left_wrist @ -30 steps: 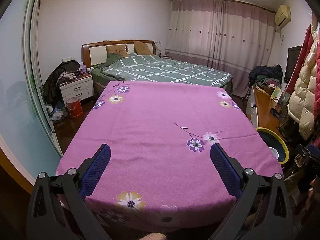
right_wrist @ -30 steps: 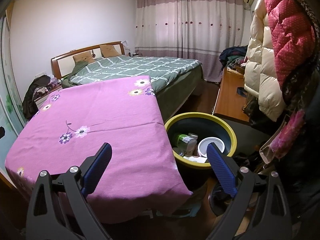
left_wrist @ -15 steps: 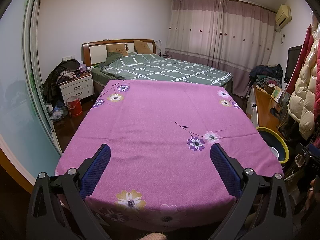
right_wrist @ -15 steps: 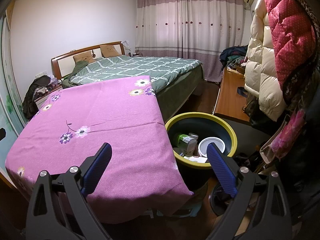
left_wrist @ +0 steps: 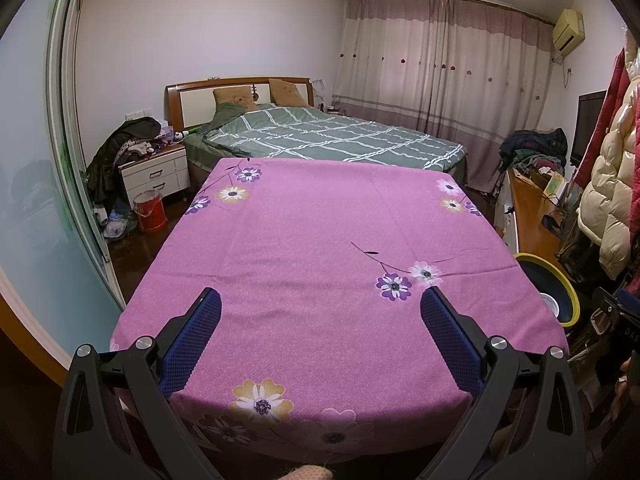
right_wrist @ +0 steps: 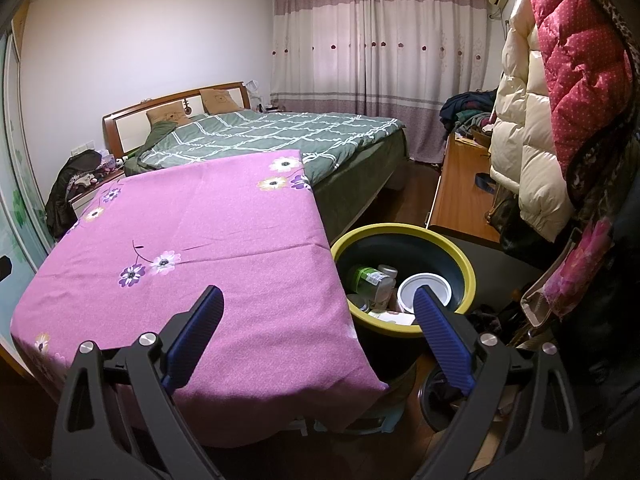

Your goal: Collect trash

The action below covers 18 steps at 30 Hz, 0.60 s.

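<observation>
Filling most of both views: a table under a pink flowered cloth, surface bare, green-quilted bed behind it.

Just beside the table's right edge, on the floor: a dark round bin with a yellow rim, top open. Inside, several pieces of trash heaped together: a green-labelled bottle lying tilted, a pale capped bottle touching it, a white round lid or bowl face up toward the right wall, flat whitish packaging at the near rim. Seen from the left wrist only as a sliver at the cloth's right edge, with the white round piece peeking inside.

By the nightstand, well apart from the table: a small red bucket, contents not discernible.

Left gripper: blue-padded fingers spread wide, nothing between them, poised over the near end of the cloth.

Right gripper: likewise spread wide and empty, left finger over the cloth, right finger in front of the bin's near rim.
</observation>
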### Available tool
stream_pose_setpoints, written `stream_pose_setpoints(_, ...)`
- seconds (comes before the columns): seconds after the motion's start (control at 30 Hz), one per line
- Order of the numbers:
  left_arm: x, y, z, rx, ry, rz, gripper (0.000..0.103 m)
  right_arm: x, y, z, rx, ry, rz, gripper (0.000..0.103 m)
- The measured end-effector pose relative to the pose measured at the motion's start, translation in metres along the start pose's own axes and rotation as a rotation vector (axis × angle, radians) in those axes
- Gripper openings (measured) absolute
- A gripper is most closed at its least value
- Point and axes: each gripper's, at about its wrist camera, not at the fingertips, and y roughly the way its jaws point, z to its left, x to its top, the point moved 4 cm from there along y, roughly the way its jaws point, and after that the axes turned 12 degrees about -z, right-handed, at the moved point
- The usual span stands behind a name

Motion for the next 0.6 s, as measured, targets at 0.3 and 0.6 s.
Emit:
stream_pose_setpoints(0.3, -0.0038, 0.0021, -0.0015, -0.001, 0.0, 0.003, 0.098, 0.0002, 0.0001, -0.0003, 0.0, 0.0, 0.0, 0.091)
stream_pose_setpoints(0.6, -0.0102, 0.0032, -0.0019, -0.004, -0.007, 0.011, 0.098, 0.0003, 0.0002, -0.0003, 0.0, 0.001, 0.001, 0.091)
